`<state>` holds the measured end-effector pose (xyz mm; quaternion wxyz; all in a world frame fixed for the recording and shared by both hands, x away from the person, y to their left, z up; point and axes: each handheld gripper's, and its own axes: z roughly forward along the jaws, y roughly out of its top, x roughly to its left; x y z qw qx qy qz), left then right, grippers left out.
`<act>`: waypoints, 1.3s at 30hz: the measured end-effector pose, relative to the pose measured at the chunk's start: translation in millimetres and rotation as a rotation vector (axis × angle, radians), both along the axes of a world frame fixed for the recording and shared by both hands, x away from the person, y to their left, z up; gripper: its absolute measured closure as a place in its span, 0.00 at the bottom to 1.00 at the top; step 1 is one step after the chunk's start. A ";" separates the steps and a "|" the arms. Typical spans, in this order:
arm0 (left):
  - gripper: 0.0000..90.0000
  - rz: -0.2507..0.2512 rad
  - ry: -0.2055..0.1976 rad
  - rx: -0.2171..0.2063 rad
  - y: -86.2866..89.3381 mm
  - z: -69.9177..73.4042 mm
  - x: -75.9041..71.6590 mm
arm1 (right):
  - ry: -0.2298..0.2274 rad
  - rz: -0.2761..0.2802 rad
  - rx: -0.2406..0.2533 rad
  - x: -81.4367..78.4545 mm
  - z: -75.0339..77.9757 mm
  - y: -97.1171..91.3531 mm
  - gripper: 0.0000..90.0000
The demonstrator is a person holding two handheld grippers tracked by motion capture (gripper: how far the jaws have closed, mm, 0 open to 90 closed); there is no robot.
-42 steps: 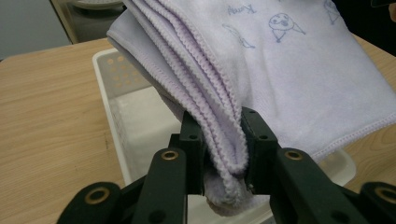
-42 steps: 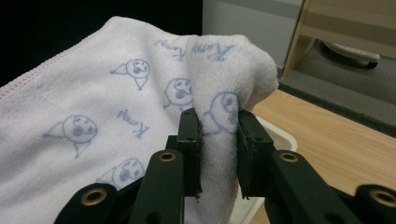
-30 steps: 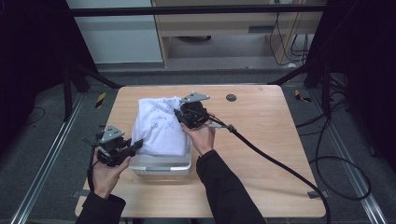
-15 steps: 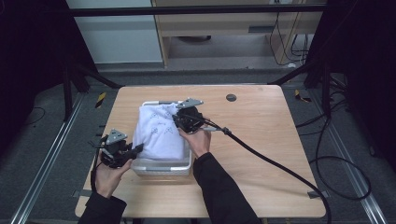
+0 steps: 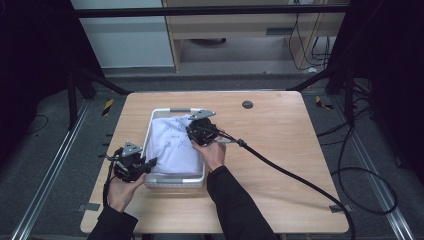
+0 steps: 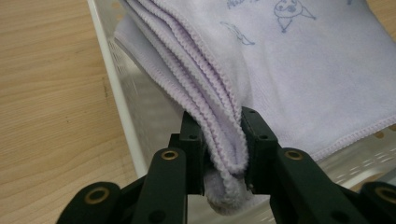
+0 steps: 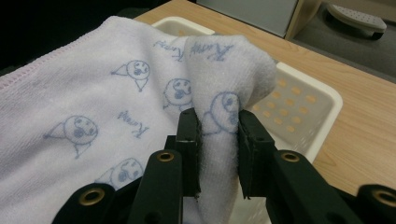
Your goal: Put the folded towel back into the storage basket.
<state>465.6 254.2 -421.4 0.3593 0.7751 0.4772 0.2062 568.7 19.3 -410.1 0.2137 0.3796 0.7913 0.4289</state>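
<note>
Lavender terry cloth, that's the towel (image 5: 173,142), pale purple with little blue cartoon figures and script printed on it, folded into several layers and lying in the white perforated basket (image 5: 175,180) near the middle-left of the tabletop (image 5: 280,165). Close in on the left gripper (image 6: 223,140): its two black jaws are clamped on a stack of the towel's stitched edges, the folds bunched tight between them, right at the basket's wall, with the hemmed layers fanning up and away over the rim. Over to the right gripper (image 7: 219,135): its jaws are pinched on a raised hump of the cloth, one printed figure squeezed right between them, and the towel spreads out flat to one side while the basket's corner with its rows of holes sits just behind. From the high view, the left gripper (image 5: 150,162) sits at the basket's near-left corner, held by a hand (image 5: 121,190) coming up from the bottom edge, and the right gripper (image 5: 192,129) is over the basket's far side, its hand (image 5: 211,154) and dark sleeve reaching across. A thick black cable (image 5: 300,180) trails from the right gripper across the wood toward the near-right corner. A small dark round disc (image 5: 247,104) lies on the far part of the tabletop, well apart from the basket.
</note>
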 end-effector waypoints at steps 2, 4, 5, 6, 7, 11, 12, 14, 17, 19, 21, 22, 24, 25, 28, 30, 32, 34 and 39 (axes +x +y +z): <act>0.80 0.000 0.005 0.005 -0.6 -2.0 0.9 | 0.002 -0.002 -0.004 0.9 -2.3 0.2 0.81; 0.80 0.001 0.007 0.006 -0.8 -2.9 1.4 | 0.006 -0.004 -0.006 1.5 -3.6 0.4 0.81; 0.80 0.007 0.010 0.005 -0.7 -4.3 2.6 | 0.008 -0.003 -0.011 2.8 -6.5 1.0 0.81; 0.80 0.006 0.012 0.011 0.0 -4.6 3.3 | 0.012 -0.006 -0.009 2.9 -7.3 1.3 0.81; 0.80 0.006 0.012 0.011 0.0 -4.6 3.3 | 0.012 -0.008 -0.009 3.4 -8.4 1.7 0.81; 0.79 0.009 0.028 0.018 -1.2 -9.6 6.6 | 0.010 -0.010 -0.023 4.8 -12.4 2.7 0.79; 0.77 0.009 0.028 0.018 -1.2 -9.6 6.6 | 0.010 -0.010 -0.023 4.8 -12.4 2.7 0.79; 0.72 0.014 0.031 0.025 -0.9 -10.9 7.7 | 0.015 -0.012 -0.037 5.6 -14.7 2.9 0.76; 0.68 0.029 0.027 0.026 0.6 -10.9 7.8 | 0.014 -0.017 -0.076 7.1 -19.2 1.8 0.70; 0.66 0.034 0.022 0.024 1.8 -9.8 7.2 | -0.010 -0.026 -0.104 8.3 -20.2 -2.0 0.64; 0.62 0.047 0.003 0.020 3.3 -6.2 5.8 | -0.016 -0.031 -0.094 8.0 -17.5 -5.5 0.64; 0.62 0.047 0.003 0.020 3.3 -6.2 5.8 | -0.016 -0.031 -0.094 8.0 -17.5 -5.5 0.64; 0.61 0.047 -0.011 0.008 3.8 -3.6 4.0 | -0.022 -0.040 -0.068 6.3 -12.4 -10.4 0.63; 0.61 0.045 -0.016 0.002 3.9 -2.6 3.3 | -0.029 -0.042 -0.064 5.6 -10.7 -12.0 0.62; 0.60 0.040 -0.027 -0.006 4.0 0.7 1.1 | -0.031 -0.040 -0.047 3.4 -6.9 -15.1 0.60; 0.59 0.029 -0.047 -0.025 3.9 4.5 -1.5 | -0.048 -0.037 -0.042 1.0 -3.3 -18.9 0.58; 0.58 0.011 -0.070 -0.044 4.5 11.5 -6.1 | -0.059 -0.035 -0.026 -3.2 3.5 -26.2 0.52; 0.57 0.000 -0.088 -0.059 4.9 15.7 -9.3 | -0.064 -0.030 -0.017 -5.8 8.2 -33.1 0.48; 0.54 -0.013 -0.105 -0.076 5.1 20.0 -12.3 | -0.072 -0.029 -0.011 -12.9 17.1 -47.9 0.40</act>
